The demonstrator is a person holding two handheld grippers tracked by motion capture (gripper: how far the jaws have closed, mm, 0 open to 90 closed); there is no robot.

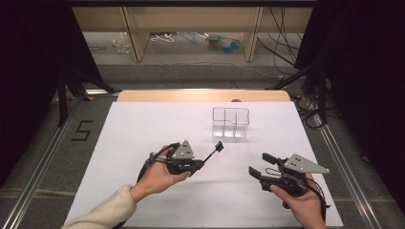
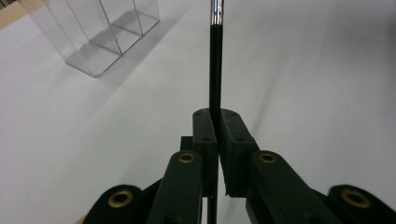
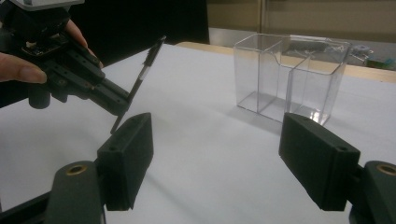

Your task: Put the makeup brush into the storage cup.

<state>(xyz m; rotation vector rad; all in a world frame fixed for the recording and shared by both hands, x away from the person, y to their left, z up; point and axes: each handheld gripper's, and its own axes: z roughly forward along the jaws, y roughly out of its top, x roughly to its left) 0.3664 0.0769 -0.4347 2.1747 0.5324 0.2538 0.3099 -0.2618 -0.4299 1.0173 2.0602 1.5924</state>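
A white sheet (image 1: 143,138) is spread over the table, and a clear plastic box (image 1: 230,122) with inner dividers is set on it toward the far side, right of centre.

The left gripper (image 1: 199,164) is held by the left hand (image 1: 160,175) above the near-left part of the sheet. Its jaws are closed on a thin black brush (image 1: 213,151), which is clamped near its lower end. In the left gripper view, the brush (image 2: 215,70) is seen rising straight up from between the closed jaws, with a silver band near the top edge of the picture; the box (image 2: 100,32) is seen at upper left. In the high view, the brush is angled up and toward the box, with its tip short of the box and apart from it.

The right gripper (image 1: 260,164) is held by the right hand (image 1: 302,202) above the near-right part of the sheet. Its jaws are spread wide apart and nothing is held between them. In the right gripper view, the box (image 3: 292,74) is seen ahead, beyond the jaws, and the left gripper (image 3: 119,105) with the brush (image 3: 140,79) is seen at upper left.
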